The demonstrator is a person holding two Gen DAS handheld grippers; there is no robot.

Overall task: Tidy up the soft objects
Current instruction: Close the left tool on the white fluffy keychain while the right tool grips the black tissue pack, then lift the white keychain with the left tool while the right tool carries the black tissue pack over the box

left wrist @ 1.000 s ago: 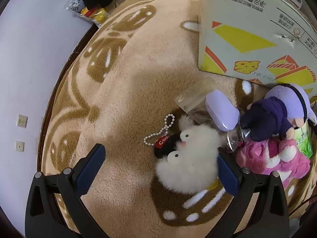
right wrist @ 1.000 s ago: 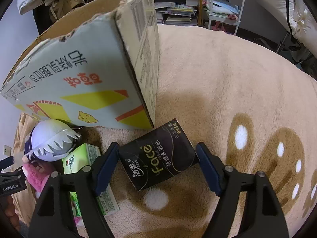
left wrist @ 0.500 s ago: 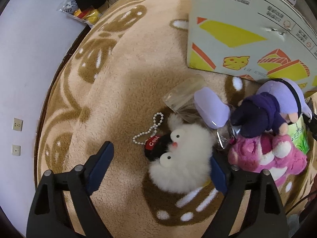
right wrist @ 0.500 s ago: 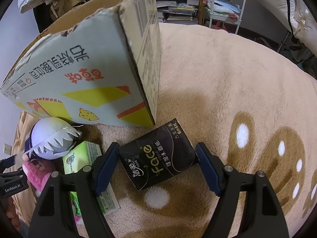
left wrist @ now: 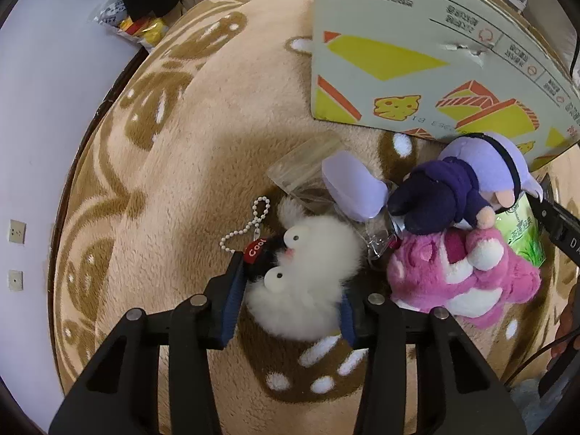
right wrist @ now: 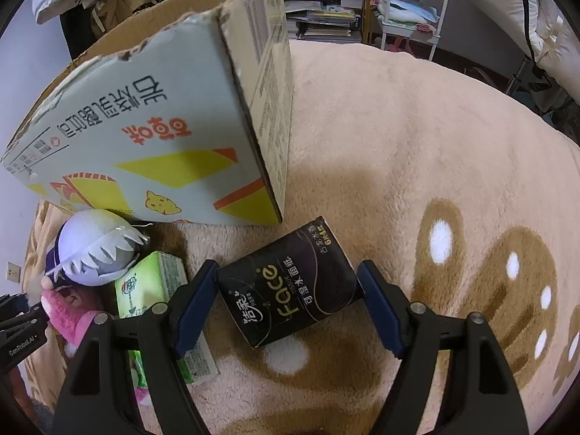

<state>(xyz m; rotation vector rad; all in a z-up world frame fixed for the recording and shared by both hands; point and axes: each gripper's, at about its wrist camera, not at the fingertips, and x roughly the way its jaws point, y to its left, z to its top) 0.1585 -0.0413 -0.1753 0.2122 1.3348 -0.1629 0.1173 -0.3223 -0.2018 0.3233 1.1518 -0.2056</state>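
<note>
A white fluffy plush (left wrist: 311, 264) with a bead chain (left wrist: 246, 228) and a red "Cool" tag lies on the beige rug (left wrist: 199, 181). My left gripper (left wrist: 290, 290) points down over it, its jaws closing, and both blue pads press into the fluff. To its right are a pink plush (left wrist: 453, 279), a purple doll (left wrist: 453, 192) and a lilac item in a clear bag (left wrist: 351, 185). In the right wrist view a black tissue pack (right wrist: 290, 290) lies on the rug. My right gripper (right wrist: 288, 272) has a pad against each of its ends.
A tall printed cardboard box (left wrist: 417, 54) (right wrist: 145, 137) stands on the rug just behind the toys. A green tissue pack (right wrist: 148, 286) lies beside the doll (right wrist: 94, 250). A snack bag (left wrist: 141, 29) sits at the rug's far edge. Shelves with books (right wrist: 326, 11) stand beyond.
The left jaws have come in from wide open until they pinch the white plush. The right gripper and the black pack have not moved.
</note>
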